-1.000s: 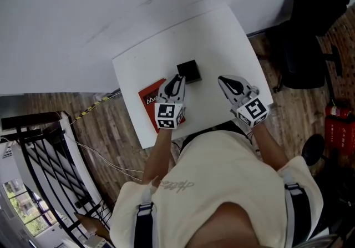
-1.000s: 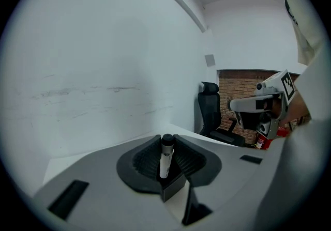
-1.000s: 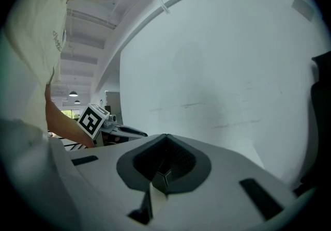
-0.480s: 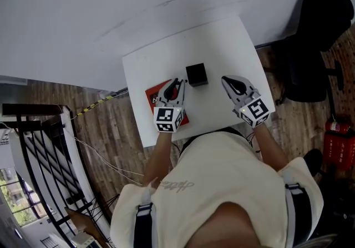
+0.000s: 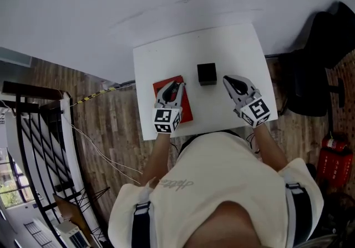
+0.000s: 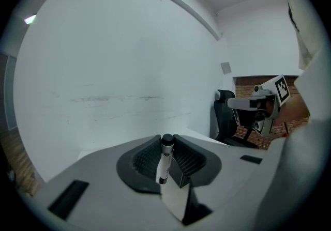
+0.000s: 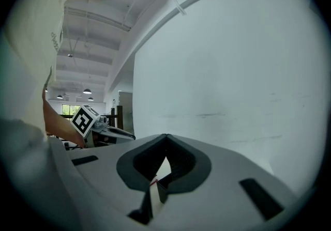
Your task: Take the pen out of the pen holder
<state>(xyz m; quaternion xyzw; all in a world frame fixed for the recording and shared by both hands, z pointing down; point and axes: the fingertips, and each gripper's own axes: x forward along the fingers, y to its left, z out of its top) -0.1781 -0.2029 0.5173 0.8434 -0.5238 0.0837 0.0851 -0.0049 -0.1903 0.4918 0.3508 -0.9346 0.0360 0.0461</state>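
Observation:
The black cube pen holder [image 5: 206, 74] stands near the middle of the white table [image 5: 247, 47]. My left gripper [image 5: 177, 86] hangs to its left, above a red book [image 5: 185, 109]. In the left gripper view my left gripper [image 6: 166, 140] is shut on a white pen [image 6: 163, 165] with a black cap, which stands upright between the jaws, clear of the holder. My right gripper [image 5: 228, 80] hovers just right of the holder. Its jaws meet at the tips [image 7: 166, 137] with nothing between them.
A black office chair [image 5: 316, 69] stands right of the table and a red fire extinguisher [image 5: 333, 161] sits on the wooden floor beyond it. A black railing [image 5: 33, 147] runs along the left. A white wall lies behind the table.
My left gripper has drawn away from the pen holder to the left and now hangs over the red book, with the pen in it. The right gripper stays beside the holder.

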